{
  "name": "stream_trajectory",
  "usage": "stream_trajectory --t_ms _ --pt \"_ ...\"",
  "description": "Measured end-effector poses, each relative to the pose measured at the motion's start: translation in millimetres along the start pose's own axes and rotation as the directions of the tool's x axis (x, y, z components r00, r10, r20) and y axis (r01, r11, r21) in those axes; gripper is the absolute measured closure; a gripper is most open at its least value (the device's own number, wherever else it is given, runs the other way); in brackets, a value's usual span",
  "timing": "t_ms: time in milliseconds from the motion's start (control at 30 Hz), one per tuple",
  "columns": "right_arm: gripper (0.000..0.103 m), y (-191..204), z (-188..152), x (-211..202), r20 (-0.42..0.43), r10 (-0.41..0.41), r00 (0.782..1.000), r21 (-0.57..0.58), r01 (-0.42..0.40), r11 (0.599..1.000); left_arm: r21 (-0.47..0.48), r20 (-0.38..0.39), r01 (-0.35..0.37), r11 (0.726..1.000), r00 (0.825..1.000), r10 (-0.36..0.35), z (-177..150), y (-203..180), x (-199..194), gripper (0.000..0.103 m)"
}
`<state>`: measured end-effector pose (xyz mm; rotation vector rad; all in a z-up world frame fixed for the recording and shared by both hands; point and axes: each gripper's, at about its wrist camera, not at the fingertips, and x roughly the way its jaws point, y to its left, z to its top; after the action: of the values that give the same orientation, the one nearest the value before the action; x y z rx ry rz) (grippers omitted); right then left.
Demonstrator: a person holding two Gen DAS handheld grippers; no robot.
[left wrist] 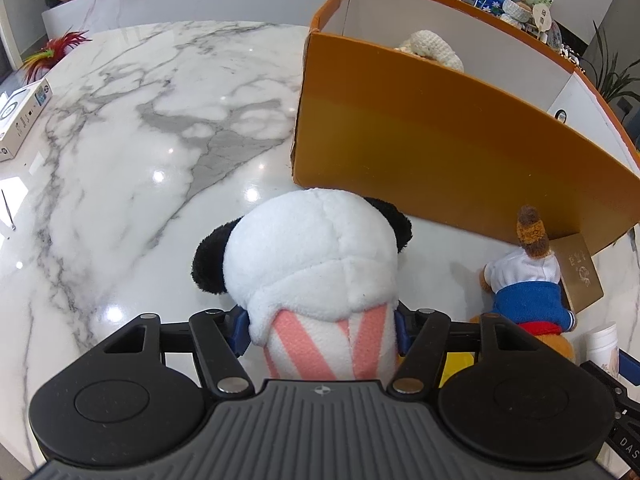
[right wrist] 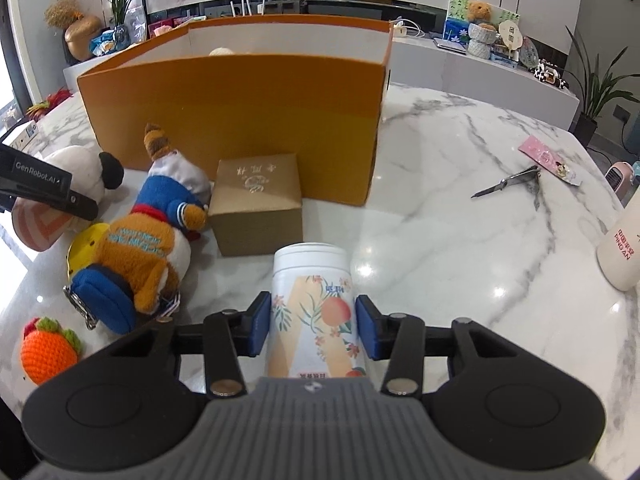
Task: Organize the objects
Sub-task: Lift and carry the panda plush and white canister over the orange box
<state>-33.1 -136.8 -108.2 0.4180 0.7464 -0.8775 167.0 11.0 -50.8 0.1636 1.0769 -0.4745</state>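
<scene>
Barely started: only a cream crocheted toy point(left wrist: 434, 46) sits in the orange box point(left wrist: 440, 136); left gripper point(left wrist: 320, 334) clamps the panda plush point(left wrist: 316, 264), right gripper point(right wrist: 313, 326) clamps the peach-print canister point(right wrist: 312, 300), both near the box's front wall; bear plush point(right wrist: 160, 232), brown carton point(right wrist: 258, 208), crocheted orange point(right wrist: 48, 350) still out

Open marble table point(right wrist: 460, 184) right of the orange box point(right wrist: 240, 120); toys and small carton point(right wrist: 256, 208) crowd its front.

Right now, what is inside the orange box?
Inside the orange box, a cream crocheted toy shows above the front wall. That wall hides the rest of the toy and the box floor.
</scene>
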Motion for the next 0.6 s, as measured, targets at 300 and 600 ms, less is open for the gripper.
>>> stream_trajectory --t_ms 300,600 --pt "0.056 -1.8 7.1 -5.2 0.027 0.010 1.000 0.015 -0.011 1.000 0.013 0.023 0.012 1.000 1.000 -0.013 -1.6 1.7 -11.1 0.030" --pt "0.056 -8.1 11.8 -18.1 0.068 0.028 0.997 0.050 -0.031 0.998 0.038 0.075 0.004 0.999 0.997 -0.006 -1.4 4.0 -29.5 0.030"
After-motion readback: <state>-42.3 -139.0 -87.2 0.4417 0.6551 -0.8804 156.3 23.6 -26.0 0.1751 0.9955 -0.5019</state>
